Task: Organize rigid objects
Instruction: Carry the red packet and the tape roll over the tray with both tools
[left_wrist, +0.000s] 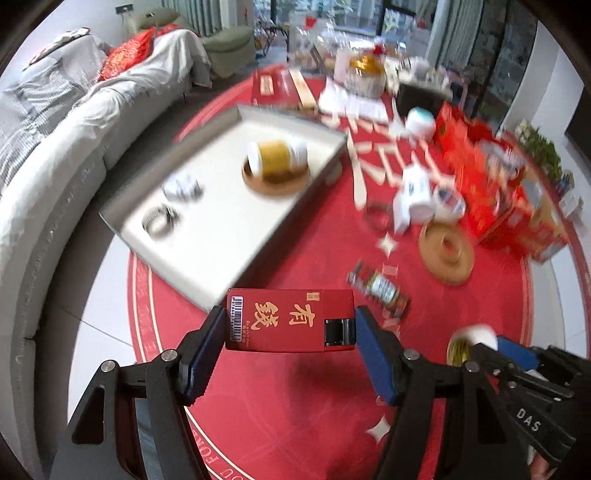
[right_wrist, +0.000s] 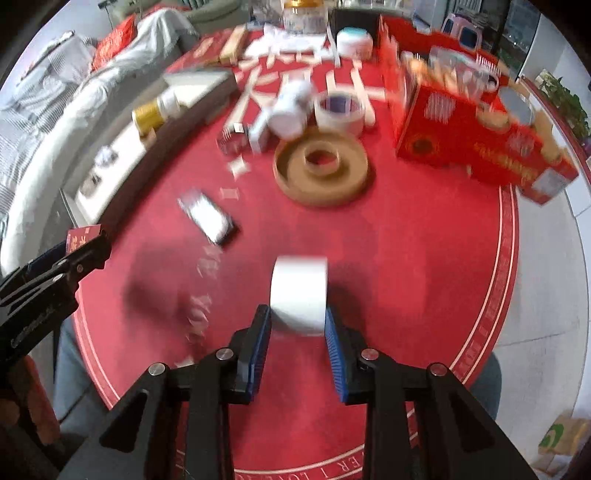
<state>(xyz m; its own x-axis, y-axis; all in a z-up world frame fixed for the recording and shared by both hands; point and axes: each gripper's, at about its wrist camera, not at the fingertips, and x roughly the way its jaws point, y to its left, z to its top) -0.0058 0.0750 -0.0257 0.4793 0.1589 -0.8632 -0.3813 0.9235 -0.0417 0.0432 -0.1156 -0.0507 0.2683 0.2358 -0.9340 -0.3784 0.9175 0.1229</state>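
We grip a red box (left_wrist: 290, 320) in our left gripper (left_wrist: 290, 345) above the desk (right_wrist: 424, 258), near the tray (left_wrist: 221, 206); our right gripper (right_wrist: 297, 338) pinches a white roll (right_wrist: 298, 293)

Bare red mat (right_wrist: 424, 258) lies ahead; wooden ring (right_wrist: 320, 170) and red cartons (right_wrist: 472, 144) block beyond.

Left black two-finger gripper (left_wrist: 290, 332) clamps a red rectangular box (left_wrist: 291, 319). Right black two-finger gripper (right_wrist: 297, 325) grips a white cylindrical roll (right_wrist: 299, 295).
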